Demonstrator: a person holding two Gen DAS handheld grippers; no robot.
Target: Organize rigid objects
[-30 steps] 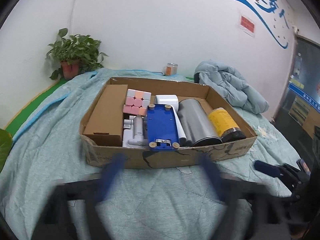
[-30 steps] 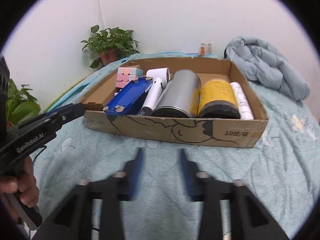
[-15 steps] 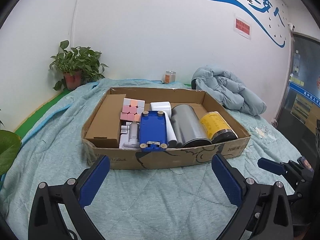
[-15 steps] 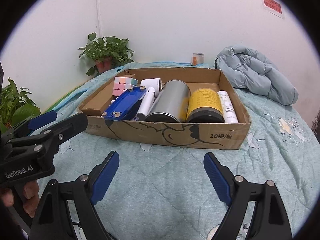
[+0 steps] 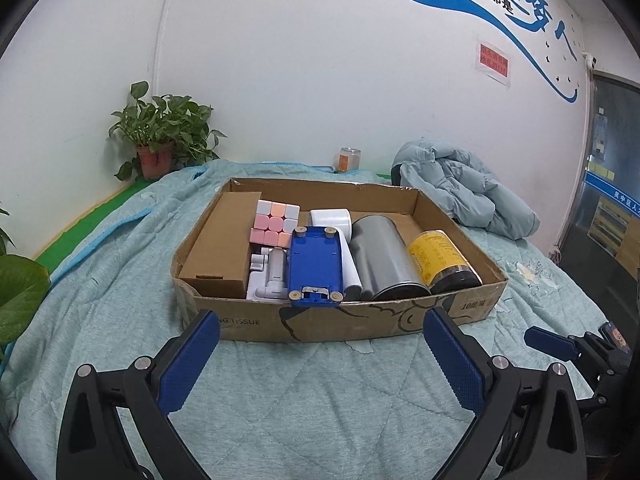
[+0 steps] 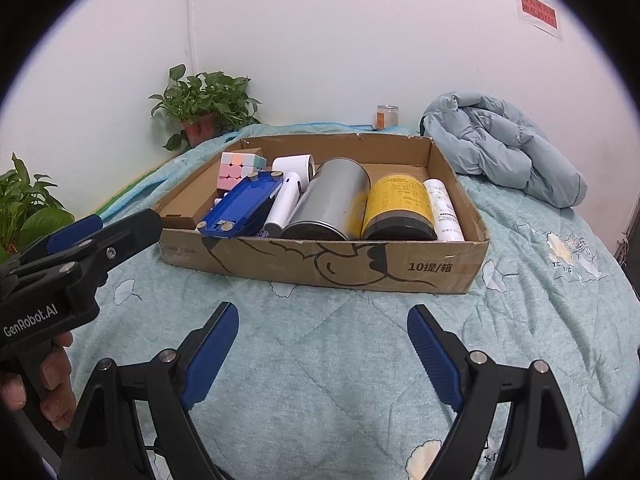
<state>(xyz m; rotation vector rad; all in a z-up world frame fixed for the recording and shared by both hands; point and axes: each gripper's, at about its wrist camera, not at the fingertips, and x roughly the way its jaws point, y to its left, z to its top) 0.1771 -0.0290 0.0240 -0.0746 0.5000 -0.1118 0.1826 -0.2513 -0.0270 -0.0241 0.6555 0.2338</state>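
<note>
A shallow cardboard box (image 5: 340, 322) lies on a teal quilt (image 5: 320, 400). Packed in it from left to right are a brown carton (image 5: 224, 248), a pastel cube (image 5: 276, 224), a white device (image 5: 272, 276), a blue case (image 5: 316, 264), a white roll (image 5: 330, 220), a silver can (image 5: 384, 260) and a yellow jar (image 5: 440, 258). The right wrist view adds a white bottle (image 6: 444, 212) against the right wall. My left gripper (image 5: 320, 317) is open just short of the box front. My right gripper (image 6: 323, 311) is open over the quilt, nothing between its fingers.
A potted plant (image 5: 160, 140) stands at the back left and a small glass jar (image 5: 350, 160) behind the box. A light blue jacket (image 5: 460, 188) is heaped at the back right. Green leaves (image 5: 20, 296) reach in at the left. A hand (image 6: 52, 380) grips the left tool.
The right jaws spread from a narrow gap to wide apart. The left gripper, blurred a second ago, now stands sharp and wide, and it has drawn back slightly from the box.
</note>
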